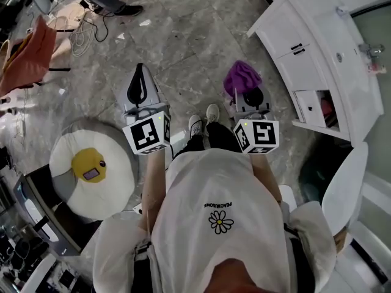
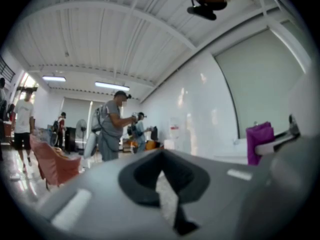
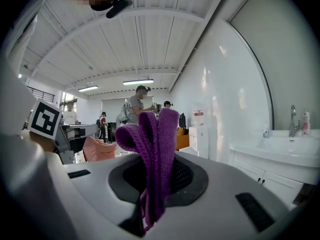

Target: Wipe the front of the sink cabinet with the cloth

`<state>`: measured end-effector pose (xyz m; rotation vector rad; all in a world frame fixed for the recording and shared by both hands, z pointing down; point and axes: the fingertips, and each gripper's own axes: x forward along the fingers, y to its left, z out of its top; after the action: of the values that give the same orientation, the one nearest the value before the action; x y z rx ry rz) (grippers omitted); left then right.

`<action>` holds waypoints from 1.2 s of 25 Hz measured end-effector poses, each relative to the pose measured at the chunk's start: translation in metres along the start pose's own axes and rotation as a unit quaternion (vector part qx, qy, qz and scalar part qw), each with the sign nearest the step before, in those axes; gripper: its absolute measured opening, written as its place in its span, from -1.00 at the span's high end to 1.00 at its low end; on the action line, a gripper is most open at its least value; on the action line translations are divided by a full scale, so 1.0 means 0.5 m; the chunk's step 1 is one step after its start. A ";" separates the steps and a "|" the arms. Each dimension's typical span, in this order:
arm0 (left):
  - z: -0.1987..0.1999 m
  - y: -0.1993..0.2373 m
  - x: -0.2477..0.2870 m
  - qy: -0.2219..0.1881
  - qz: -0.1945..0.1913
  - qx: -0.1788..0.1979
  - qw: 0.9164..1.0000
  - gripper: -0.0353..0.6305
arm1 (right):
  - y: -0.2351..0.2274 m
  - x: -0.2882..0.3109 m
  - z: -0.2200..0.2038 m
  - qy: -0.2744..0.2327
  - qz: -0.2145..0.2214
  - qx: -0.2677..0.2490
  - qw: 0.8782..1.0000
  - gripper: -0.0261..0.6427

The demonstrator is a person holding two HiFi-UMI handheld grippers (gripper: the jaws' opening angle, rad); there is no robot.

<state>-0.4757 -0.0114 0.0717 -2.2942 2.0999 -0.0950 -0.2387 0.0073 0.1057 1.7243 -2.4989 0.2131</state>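
A purple knitted cloth (image 1: 241,77) bunches out of my right gripper (image 1: 249,96), which is shut on it and held low in front of my body. In the right gripper view the cloth (image 3: 153,134) stands up folded between the jaws of this gripper (image 3: 154,186). The white sink cabinet (image 1: 300,58) stands to the right, apart from the cloth, with one lower compartment (image 1: 314,107) open. Its front (image 3: 278,180) and tap (image 3: 291,117) show at the right. My left gripper (image 1: 140,84) points at the floor, shut and holding nothing (image 2: 164,186). The cloth (image 2: 259,136) shows at the left gripper view's right.
A round white cushion (image 1: 110,176) with a yellow object lies on the floor to my left. An orange chair (image 1: 27,52) and loose cables (image 1: 84,30) are at the far left. A white rounded fixture (image 1: 346,188) stands near right. Several people (image 3: 135,106) stand in the background.
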 end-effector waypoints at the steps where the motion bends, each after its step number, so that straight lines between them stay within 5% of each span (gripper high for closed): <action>1: 0.001 -0.004 0.004 0.001 0.002 -0.001 1.000 0.88 | -0.002 0.007 -0.002 0.002 0.005 0.001 1.000 0.75; 9: 0.005 -0.067 0.063 0.007 -0.005 0.005 1.000 0.88 | -0.054 0.043 0.019 -0.012 0.018 0.005 1.000 0.75; 17: 0.069 -0.250 0.174 -0.017 -0.087 0.025 0.996 0.88 | -0.241 -0.008 0.039 -0.040 -0.064 0.030 0.997 0.75; 23: 0.126 -0.428 0.246 -0.047 -0.196 0.041 0.979 0.88 | -0.364 -0.110 0.042 -0.057 -0.175 0.047 0.982 0.75; 30: 0.130 -0.614 0.280 -0.062 -0.318 0.022 0.946 0.88 | -0.467 -0.213 0.017 -0.056 -0.301 0.058 0.950 0.75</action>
<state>-0.1542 -0.1249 0.0297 -2.7596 1.2159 -0.0077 0.0175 0.0221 0.0941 2.5043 -1.9212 0.2154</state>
